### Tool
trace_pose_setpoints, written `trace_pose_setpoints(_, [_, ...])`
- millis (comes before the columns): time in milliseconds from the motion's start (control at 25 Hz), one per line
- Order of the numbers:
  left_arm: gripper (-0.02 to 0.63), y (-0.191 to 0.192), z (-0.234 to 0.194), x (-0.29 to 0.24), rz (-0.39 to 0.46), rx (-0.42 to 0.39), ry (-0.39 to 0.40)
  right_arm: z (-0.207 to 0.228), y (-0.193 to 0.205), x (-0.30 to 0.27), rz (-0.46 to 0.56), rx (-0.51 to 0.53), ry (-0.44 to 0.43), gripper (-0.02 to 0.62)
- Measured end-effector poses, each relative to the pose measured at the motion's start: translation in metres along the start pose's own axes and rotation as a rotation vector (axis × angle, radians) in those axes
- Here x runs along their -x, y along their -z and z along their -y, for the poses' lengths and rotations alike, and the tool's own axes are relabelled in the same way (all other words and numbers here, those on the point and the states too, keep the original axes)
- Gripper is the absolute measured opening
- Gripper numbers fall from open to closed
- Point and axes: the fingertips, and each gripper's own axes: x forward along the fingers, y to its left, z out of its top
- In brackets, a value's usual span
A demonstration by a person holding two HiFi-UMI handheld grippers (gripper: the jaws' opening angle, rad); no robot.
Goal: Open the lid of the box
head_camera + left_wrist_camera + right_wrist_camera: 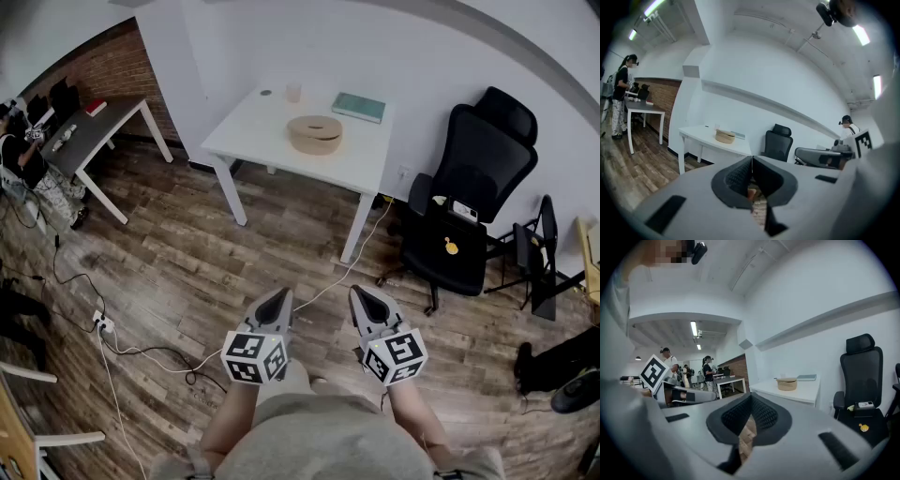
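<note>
Head view: round box, lid on, mid white table, well apart from left gripper and right gripper (both jaws together, empty). Only the gripper views show ceiling lights. Bare wood floor lies between; office chair is beside the table's right edge.

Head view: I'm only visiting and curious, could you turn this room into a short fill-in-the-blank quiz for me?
1. The round wooden box sits on a white ____.
2. To its right, by the wall, stands a black office ____.
3. The left tool and the right tool hold nothing, and the jaws of both are ____.

Missing words: table; chair; shut.
</note>
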Motion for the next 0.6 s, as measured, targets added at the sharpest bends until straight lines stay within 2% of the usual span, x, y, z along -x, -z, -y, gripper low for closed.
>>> trace_pose_setpoints(160, [0.008,0.003,0.011,0.018,0.020,-0.022,-0.038,-0.007,-0.006,0.020,0.026,-0.006,-0.008,-0.005])
trace_pose_setpoints(320, [0.006,0.004,0.024,0.035,0.027,-0.049,-0.036,-0.023,-0.011,0.034,0.034,-0.010,-0.032,-0.005])
trace_pose_setpoints(600, [0.006,0.008,0.037,0.047,0.057,-0.034,-0.053,-0.040,0.002,0.048,0.010,0.035,-0.086,-0.005])
